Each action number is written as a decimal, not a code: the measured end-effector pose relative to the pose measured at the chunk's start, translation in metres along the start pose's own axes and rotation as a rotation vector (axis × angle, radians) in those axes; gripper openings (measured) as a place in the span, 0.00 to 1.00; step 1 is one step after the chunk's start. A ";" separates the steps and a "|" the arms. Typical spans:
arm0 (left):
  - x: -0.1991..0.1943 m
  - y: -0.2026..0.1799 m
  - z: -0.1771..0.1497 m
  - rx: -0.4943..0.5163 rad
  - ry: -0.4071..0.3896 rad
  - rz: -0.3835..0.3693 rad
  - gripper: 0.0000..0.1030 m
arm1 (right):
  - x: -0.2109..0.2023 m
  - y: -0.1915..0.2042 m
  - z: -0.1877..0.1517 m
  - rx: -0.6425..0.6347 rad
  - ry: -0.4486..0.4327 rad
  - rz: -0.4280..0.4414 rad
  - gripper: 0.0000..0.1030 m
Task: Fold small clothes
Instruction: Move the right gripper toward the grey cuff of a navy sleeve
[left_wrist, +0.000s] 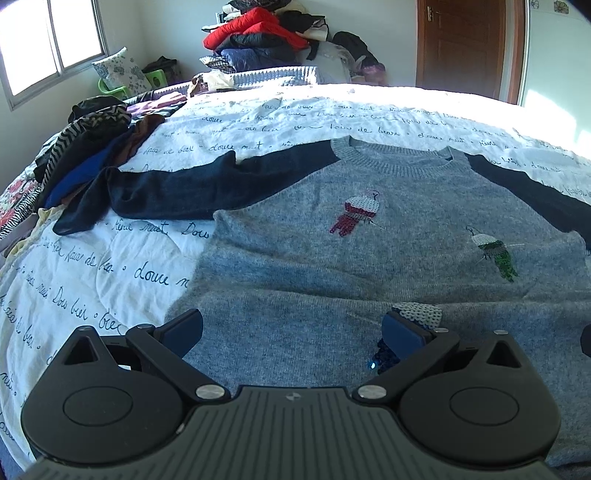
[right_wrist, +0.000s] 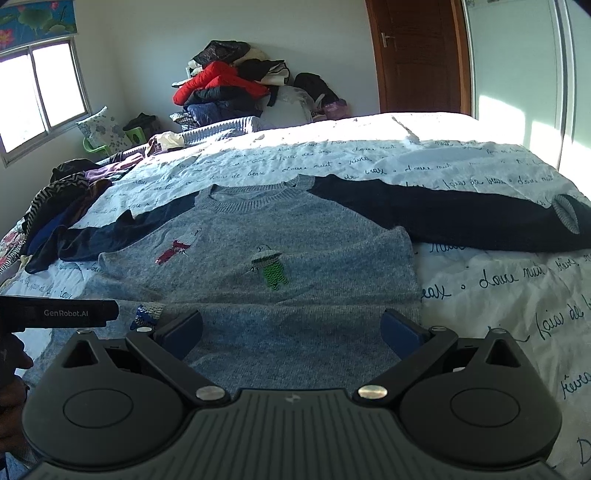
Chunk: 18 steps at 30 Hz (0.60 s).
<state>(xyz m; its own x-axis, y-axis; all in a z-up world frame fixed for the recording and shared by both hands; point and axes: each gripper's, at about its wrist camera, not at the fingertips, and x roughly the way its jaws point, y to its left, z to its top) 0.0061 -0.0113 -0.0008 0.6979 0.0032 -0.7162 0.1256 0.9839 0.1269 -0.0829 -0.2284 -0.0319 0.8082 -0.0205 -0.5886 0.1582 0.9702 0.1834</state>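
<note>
Jaws spread wide above sweater (left_wrist: 369, 258)

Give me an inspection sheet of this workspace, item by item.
Surface: bed with a white script-printed cover.
Job's things: grey sweater with navy sleeves, spread flat, front up, sleeves out sideways.
Clutter: heap of clothes at the cover's left edge.
Grippers: left tongs and right tongs both open over the sweater's lower part, gripping nothing.
Cables: nothing seen.
Surroundings: pile of jackets by the wall, wooden door, window.
</note>
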 end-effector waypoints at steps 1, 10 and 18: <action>0.000 0.000 0.000 -0.004 0.000 0.001 1.00 | -0.001 0.001 0.000 -0.014 -0.012 0.000 1.00; 0.001 -0.006 0.001 0.005 -0.014 0.000 1.00 | 0.001 -0.010 -0.002 0.047 -0.058 0.050 1.00; 0.005 -0.012 0.006 -0.003 -0.017 -0.026 1.00 | 0.006 -0.029 0.000 0.148 -0.064 0.081 1.00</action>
<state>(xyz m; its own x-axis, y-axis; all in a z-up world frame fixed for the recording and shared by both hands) 0.0122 -0.0240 -0.0021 0.7067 -0.0250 -0.7071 0.1414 0.9842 0.1066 -0.0822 -0.2562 -0.0408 0.8556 0.0363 -0.5164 0.1691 0.9233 0.3449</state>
